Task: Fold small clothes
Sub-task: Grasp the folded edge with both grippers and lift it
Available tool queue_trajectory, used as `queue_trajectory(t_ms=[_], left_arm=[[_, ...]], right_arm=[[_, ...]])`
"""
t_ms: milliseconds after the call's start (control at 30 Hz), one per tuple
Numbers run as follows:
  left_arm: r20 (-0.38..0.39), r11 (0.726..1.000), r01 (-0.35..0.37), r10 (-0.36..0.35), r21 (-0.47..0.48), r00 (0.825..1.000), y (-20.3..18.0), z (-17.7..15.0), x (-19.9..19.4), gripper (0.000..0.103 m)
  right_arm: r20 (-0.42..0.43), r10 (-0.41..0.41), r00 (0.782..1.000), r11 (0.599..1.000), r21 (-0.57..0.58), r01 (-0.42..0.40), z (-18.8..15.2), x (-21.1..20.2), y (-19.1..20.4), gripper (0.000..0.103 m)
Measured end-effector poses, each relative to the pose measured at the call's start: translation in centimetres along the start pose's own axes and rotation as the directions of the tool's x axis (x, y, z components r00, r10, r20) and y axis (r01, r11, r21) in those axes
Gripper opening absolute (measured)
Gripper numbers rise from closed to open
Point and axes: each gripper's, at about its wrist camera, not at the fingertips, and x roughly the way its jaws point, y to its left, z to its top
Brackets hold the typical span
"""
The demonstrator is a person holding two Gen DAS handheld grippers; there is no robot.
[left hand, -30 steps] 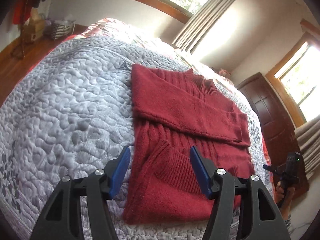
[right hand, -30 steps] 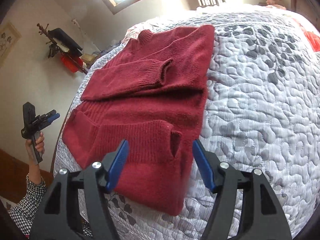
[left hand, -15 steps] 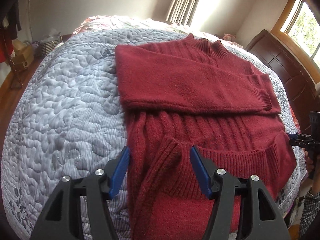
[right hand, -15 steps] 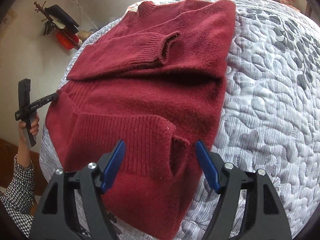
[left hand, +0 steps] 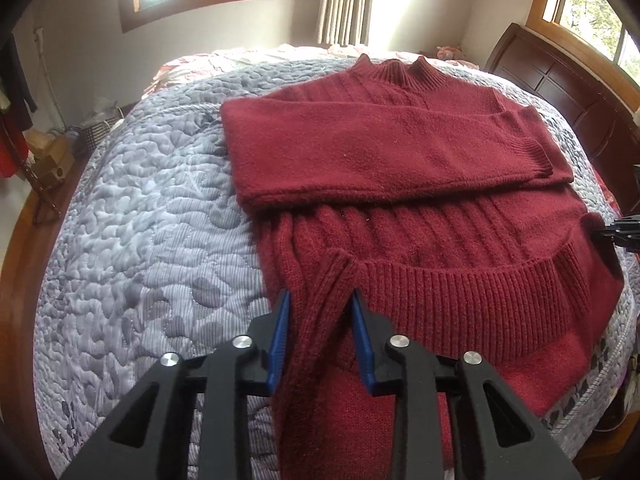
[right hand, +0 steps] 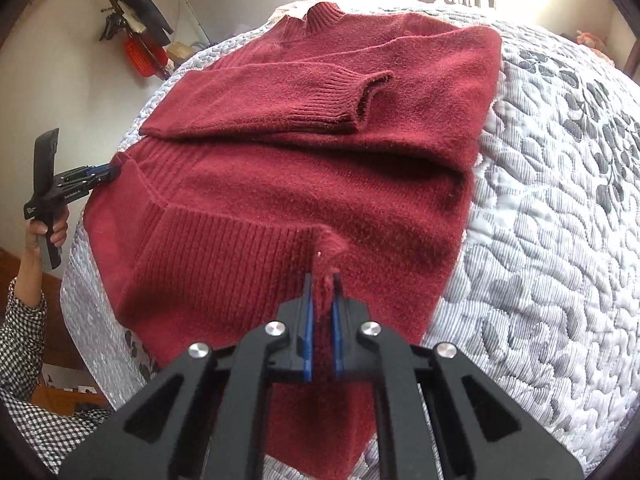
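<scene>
A: Change since half a second back: both claws have closed in. The right claw (right hand: 320, 312) went from wide open over the hem corner to pinched tight on a tuft of it. The left claw (left hand: 320, 336) has narrowed around the other hem corner, but its fingers are still a little apart with a ridge of knit between them, so not yet clamped.

B: Where does the sweater (left hand: 400, 208) lie?

A: Flat on the quilted bed (left hand: 140, 240), collar far from the person, hem near. Both sleeves are folded across the chest, with the upper cuff (right hand: 340, 100) lying on top.

B: Handling?

A: Judged soft, thick and limp, with moderate weight for a knit. It will sag between the two holds and stretch if pulled apart. The ribbed hem (left hand: 460, 292) is the firmest place to grip, and both corners there are the right holds. The quilt looks grippy, so lift the cloth rather than drag it.

B: Room to move?

A: Open quilt lies on both sides and beyond the collar. The near hem hangs slightly over the bed edge. The headboard (left hand: 560, 80) stands off to the right and is well apart. Nothing blocks carrying the hem toward the collar.
</scene>
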Motion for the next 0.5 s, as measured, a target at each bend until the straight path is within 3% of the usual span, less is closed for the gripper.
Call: queue_trajectory(t_ms=[233,400,500], left_arm=[[0.055,0.995,0.027,-0.022,-0.098,0.998,1.6,-0.3,-2.3,0.011],[0.121,0.989,0.085,-0.07,-0.123,0.99,1.7,-0.7,-4.3,0.011],[0.083,0.993,0.041,-0.033,-0.108,0.996,1.5,-0.6,-2.8,0.013]], right_arm=[[0.064,0.061,0.996,0.996,0.056,-0.064,-0.6,-2.4,-1.1,0.006],[0.12,0.089,0.989,0.994,0.056,-0.096,-1.0,-3.6,-1.1,0.006],[0.082,0.055,0.995,0.996,0.066,-0.06,-1.0,-2.2,-1.4,0.006]])
